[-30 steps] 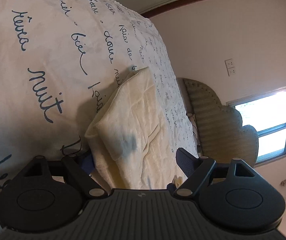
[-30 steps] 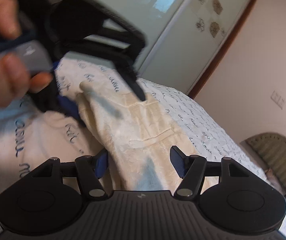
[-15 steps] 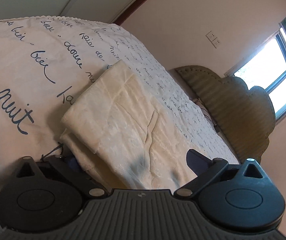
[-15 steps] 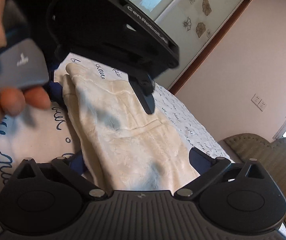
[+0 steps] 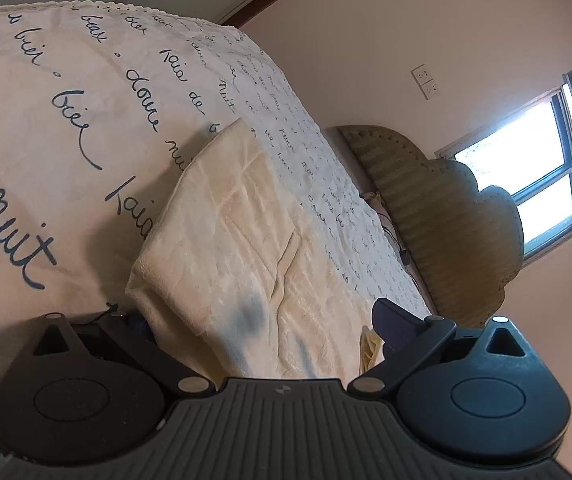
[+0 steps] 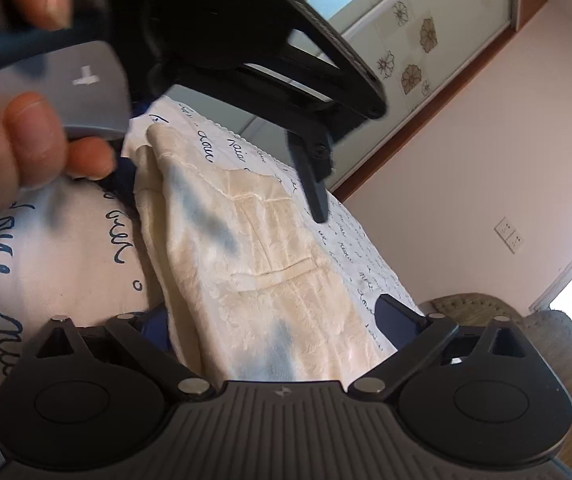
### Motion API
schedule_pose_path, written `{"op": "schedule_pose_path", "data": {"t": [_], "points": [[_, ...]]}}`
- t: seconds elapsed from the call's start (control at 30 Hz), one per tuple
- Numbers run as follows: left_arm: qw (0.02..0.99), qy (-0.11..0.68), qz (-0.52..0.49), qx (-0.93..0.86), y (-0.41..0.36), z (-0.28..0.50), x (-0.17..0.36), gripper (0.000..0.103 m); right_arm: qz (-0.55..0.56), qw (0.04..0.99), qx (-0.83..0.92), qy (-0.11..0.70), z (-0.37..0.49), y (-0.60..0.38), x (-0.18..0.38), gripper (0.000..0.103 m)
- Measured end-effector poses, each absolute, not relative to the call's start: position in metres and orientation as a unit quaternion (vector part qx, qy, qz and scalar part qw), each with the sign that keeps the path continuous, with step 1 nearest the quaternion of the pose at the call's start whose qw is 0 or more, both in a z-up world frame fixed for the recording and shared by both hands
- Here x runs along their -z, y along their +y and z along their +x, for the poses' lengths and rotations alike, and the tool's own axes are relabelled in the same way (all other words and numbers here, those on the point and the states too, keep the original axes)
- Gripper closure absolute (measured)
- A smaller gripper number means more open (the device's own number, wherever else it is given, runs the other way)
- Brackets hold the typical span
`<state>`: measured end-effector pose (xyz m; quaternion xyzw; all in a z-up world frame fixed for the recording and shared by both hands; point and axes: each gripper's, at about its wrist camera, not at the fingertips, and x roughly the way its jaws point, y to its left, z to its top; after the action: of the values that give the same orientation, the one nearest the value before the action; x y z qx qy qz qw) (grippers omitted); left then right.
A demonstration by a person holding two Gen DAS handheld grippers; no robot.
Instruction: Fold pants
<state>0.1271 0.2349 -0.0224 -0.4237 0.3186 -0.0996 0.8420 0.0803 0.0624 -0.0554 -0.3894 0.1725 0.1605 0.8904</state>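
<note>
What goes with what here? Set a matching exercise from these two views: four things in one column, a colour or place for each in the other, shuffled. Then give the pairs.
Things
1. pants
2. bedspread
3. headboard
4. wall sockets

Descriptions
a. olive green, ribbed
b. white with dark blue handwriting
c. high on the pink wall
d. cream, folded, lying on the bedspread

Pairs: 1-d, 2-b, 3-a, 4-c
</note>
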Motion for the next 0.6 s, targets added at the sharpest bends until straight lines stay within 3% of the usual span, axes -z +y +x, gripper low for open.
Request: {"op": "schedule_pose_path", "data": {"t": [0.07, 0.1, 0.13, 0.17, 0.23, 0.27, 0.5, 0.6], "points": [[0.841, 0.32, -0.423, 0.102, 0.235, 0.131, 0.024, 0.005, -0.397, 0.881, -0.187, 0.178, 0.077, 0.064, 0.056, 0.038], [0.842, 0.317, -0.424, 0.102, 0.236, 0.131, 0.024, 0.008, -0.396, 0.876, -0.201, 0.186, 0.076, 0.065, 0.057, 0.064], [0.844, 0.316, -0.422, 0.099, 0.236, 0.13, 0.024, 0.023, -0.395, 0.874, -0.21, 0.191, 0.074, 0.067, 0.059, 0.075], [0.847, 0.318, -0.415, 0.094, 0.236, 0.128, 0.023, 0.048, -0.398, 0.872, -0.211, 0.189, 0.07, 0.068, 0.06, 0.078], [0.856, 0.318, -0.401, 0.077, 0.237, 0.125, 0.021, 0.078, -0.398, 0.873, -0.212, 0.186, 0.068, 0.067, 0.059, 0.081], [0.859, 0.316, -0.397, 0.077, 0.238, 0.124, 0.021, 0.083, -0.386, 0.877, -0.215, 0.188, 0.068, 0.064, 0.055, 0.081], [0.901, 0.268, -0.331, 0.084, 0.215, 0.113, -0.006, 0.088, -0.294, 0.903, -0.233, 0.209, 0.074, 0.039, 0.035, 0.082], [0.918, 0.253, -0.295, 0.085, 0.201, 0.108, -0.018, 0.089, -0.266, 0.901, -0.261, 0.221, 0.065, 0.021, 0.023, 0.074]]}}
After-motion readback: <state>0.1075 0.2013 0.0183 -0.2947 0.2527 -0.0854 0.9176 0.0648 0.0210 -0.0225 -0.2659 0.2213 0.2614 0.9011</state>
